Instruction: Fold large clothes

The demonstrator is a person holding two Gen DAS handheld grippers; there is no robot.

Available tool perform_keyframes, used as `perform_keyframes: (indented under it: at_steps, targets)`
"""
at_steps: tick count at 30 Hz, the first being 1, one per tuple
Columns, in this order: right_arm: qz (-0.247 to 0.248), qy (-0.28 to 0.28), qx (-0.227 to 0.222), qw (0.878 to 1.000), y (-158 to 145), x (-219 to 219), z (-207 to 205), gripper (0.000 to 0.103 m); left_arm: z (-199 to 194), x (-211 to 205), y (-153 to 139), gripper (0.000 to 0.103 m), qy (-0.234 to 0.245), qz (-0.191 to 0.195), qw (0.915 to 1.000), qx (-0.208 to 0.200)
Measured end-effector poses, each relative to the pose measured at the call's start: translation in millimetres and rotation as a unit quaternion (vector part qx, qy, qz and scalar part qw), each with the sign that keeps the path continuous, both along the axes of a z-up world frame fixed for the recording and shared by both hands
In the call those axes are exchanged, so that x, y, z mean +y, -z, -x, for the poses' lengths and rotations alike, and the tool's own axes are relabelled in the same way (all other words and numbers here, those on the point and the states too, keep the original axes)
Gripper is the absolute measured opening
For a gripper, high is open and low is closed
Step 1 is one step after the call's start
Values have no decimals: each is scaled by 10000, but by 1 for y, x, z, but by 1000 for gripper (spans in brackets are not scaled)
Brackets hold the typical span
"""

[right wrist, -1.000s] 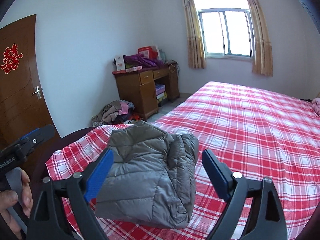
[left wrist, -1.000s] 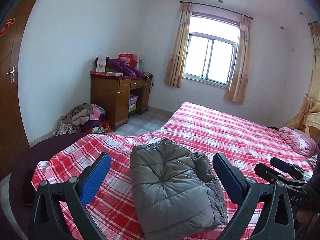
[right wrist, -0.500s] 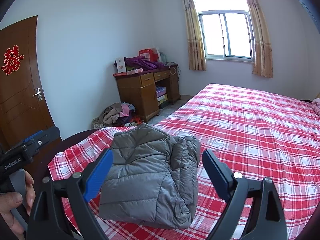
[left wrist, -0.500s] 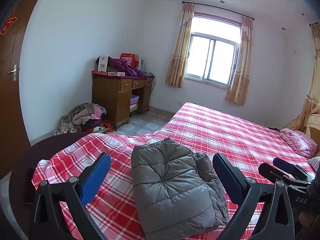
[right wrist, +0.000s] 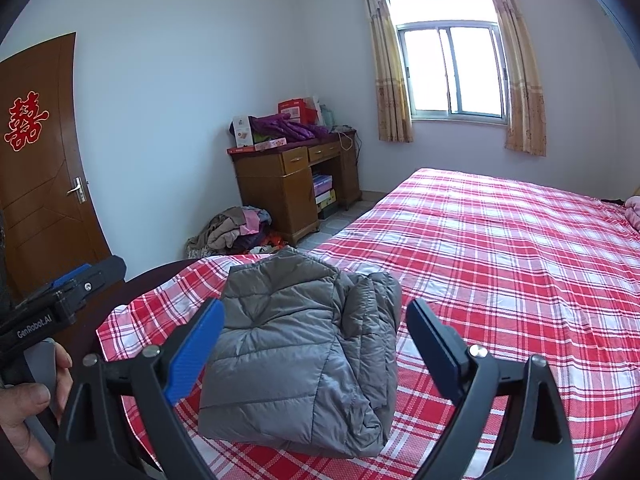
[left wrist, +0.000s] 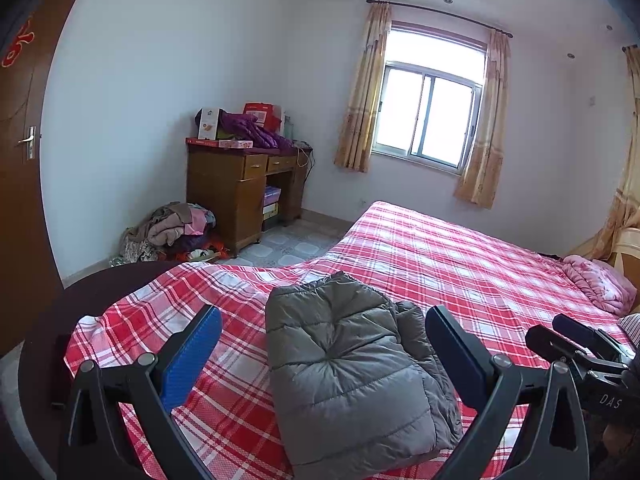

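A grey quilted jacket (left wrist: 356,368) lies folded into a compact bundle near the foot corner of the red plaid bed (left wrist: 460,264). In the right wrist view the same jacket (right wrist: 304,352) rests flat on the plaid bed (right wrist: 520,248). My left gripper (left wrist: 322,354) hovers above and short of the jacket, open and holding nothing. My right gripper (right wrist: 314,344) also stands open above the bundle, empty. The right gripper's body (left wrist: 588,356) shows at the left view's right edge. The left gripper's body (right wrist: 52,308) appears at the right view's left edge, held by a hand (right wrist: 28,408).
A wooden desk (left wrist: 244,188) piled with boxes and purple cloth stands against the far wall. A heap of clothes (left wrist: 172,232) lies on the floor beside it. A pink blanket (left wrist: 600,284) sits at the bed's head. A brown door (right wrist: 36,168) is at left, a curtained window (right wrist: 452,72) behind.
Both grippers have drawn slightly back and up from the folded jacket, which stays still. Both remain open and empty.
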State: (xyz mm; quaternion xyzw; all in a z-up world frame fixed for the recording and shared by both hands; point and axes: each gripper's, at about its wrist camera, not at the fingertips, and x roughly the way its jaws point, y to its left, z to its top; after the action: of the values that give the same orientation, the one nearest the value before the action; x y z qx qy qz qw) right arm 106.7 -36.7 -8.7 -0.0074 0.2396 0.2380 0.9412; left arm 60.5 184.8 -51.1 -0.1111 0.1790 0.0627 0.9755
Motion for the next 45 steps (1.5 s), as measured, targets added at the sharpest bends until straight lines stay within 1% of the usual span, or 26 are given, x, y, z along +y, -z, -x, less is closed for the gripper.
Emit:
perform_keyframes:
  at_steps: [12,19,21,24,28,39,45]
  targets:
    - [34,-14,24,10000,0,2,0,94,-7,-3,6,102,3,-27,9999,105]
    - [48,-17,11,10000,0,5,1,94,-12,-3,9,102,-103,-71,9996,240]
    - [35,-24,-8,10000,-1,5,1,94,-13,-5,9,102,-52,-119,9996,252]
    - [4,-35,-43,10000,-1,4,2,94,-13,-6,9,102,-108,-179,9994,267]
    - [-6,-38,-52,10000,-1,3,2,94,-13,-7,9,102,-71,-142,9996,250]
    - [-9,-48,-43,10000,-1,3,3,94,-18,-12,14,102,-370,-459,9975,401]
    - [12,-80,1,10000,1,4,5,94,-15,-17,18,102,-317,-652,9969,313]
